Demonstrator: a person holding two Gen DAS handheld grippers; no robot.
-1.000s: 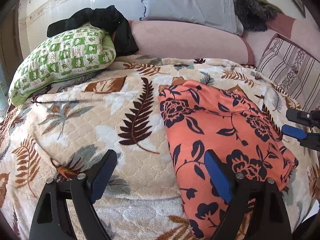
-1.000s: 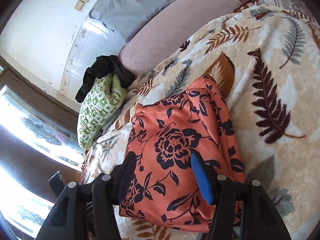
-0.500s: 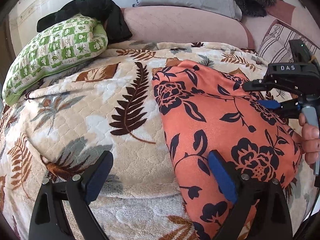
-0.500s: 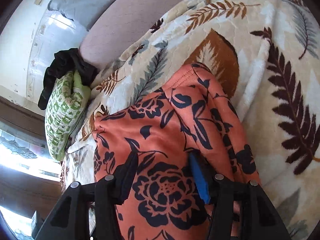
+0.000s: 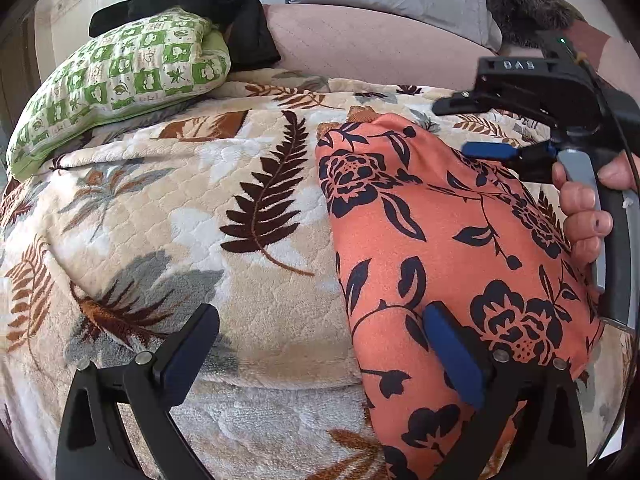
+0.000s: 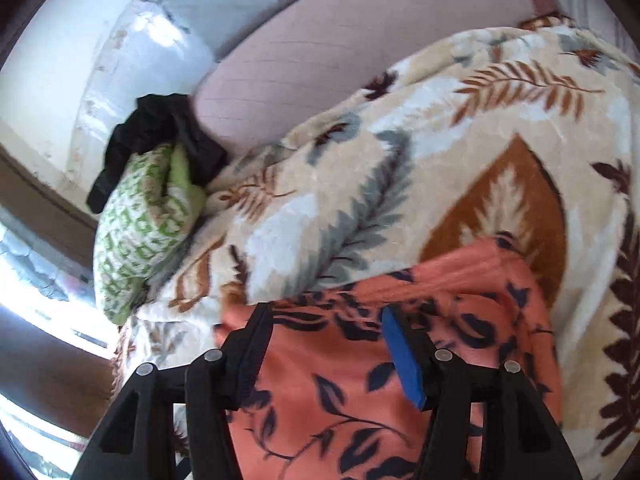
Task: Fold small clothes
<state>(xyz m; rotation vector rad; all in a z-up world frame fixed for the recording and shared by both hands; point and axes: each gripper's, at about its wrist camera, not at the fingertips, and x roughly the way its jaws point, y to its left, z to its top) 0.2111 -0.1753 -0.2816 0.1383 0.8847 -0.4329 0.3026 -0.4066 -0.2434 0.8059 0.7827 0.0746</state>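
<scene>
The right wrist view is motion-blurred. The folded orange cloth with dark flowers point(image 5: 460, 240) lies at the right edge of the cream leaf-patterned blanket point(image 5: 200, 208), whose left half is bare. The left gripper point(image 5: 320, 348), jaws just widened, gapes empty; the right gripper point(image 6: 324, 344) hovers parted above the cloth.

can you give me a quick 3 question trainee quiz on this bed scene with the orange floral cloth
1. True or false: the orange floral garment lies on the leaf-print blanket.
2. What sits on top of the green checked pillow? A) black clothing B) a book C) a towel
3. Which gripper has the garment's near left edge between its fingers?

Key:
1. True.
2. A, the black clothing.
3. The left gripper; its fingers stand wide, one pad over the blanket, one over the cloth. The right gripper hovers over the far end.
</scene>
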